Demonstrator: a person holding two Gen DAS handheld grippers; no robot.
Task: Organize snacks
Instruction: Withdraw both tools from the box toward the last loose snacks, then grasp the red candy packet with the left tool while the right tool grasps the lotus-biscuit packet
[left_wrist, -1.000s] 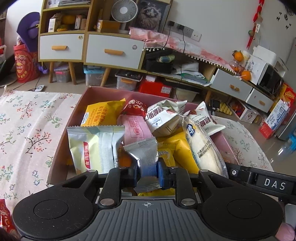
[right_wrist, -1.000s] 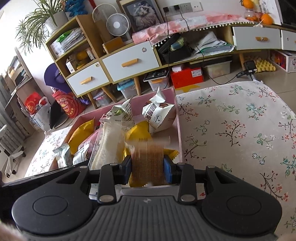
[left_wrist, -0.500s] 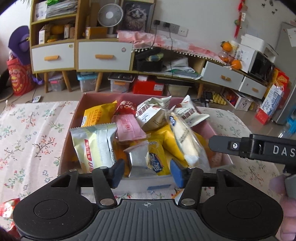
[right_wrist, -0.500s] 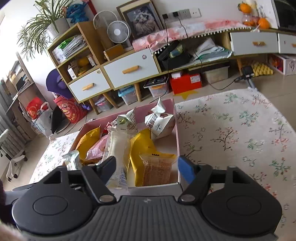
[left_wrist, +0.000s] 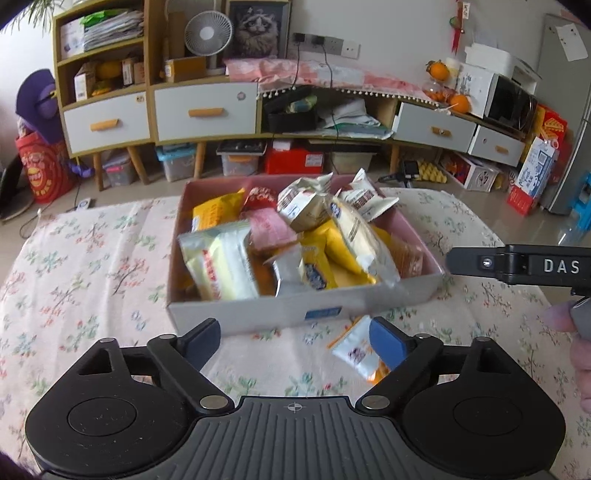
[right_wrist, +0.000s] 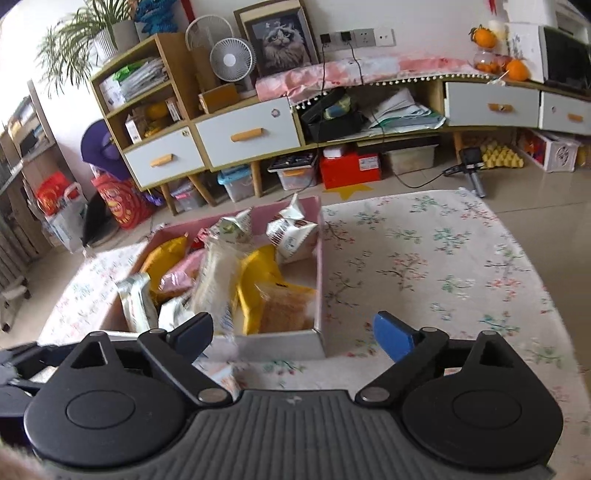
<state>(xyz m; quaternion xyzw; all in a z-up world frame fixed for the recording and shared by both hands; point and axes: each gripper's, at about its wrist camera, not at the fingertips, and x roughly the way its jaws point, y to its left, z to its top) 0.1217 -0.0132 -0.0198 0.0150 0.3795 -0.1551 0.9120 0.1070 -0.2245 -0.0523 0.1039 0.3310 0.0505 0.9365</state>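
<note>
At the bottom of each frame, the left claw (left_wrist: 293, 341) and right claw (right_wrist: 293, 332) have just been opening and stand wide, gripping nothing. A small white-and-orange snack packet (left_wrist: 356, 349) lies on the floral-clothed table (left_wrist: 92, 266) at lower right, beside the left claw's blue pad. Beyond, mid-frame, the pink-lined cardboard box (left_wrist: 295, 314) holds piled snack packets (left_wrist: 218, 262).

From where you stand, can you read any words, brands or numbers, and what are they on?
"DAS": white letters on the black right gripper, seen from the left wrist.
Snack packets in the pink box: print too blurred to read.
Blue label on the box front: unreadable.
</note>
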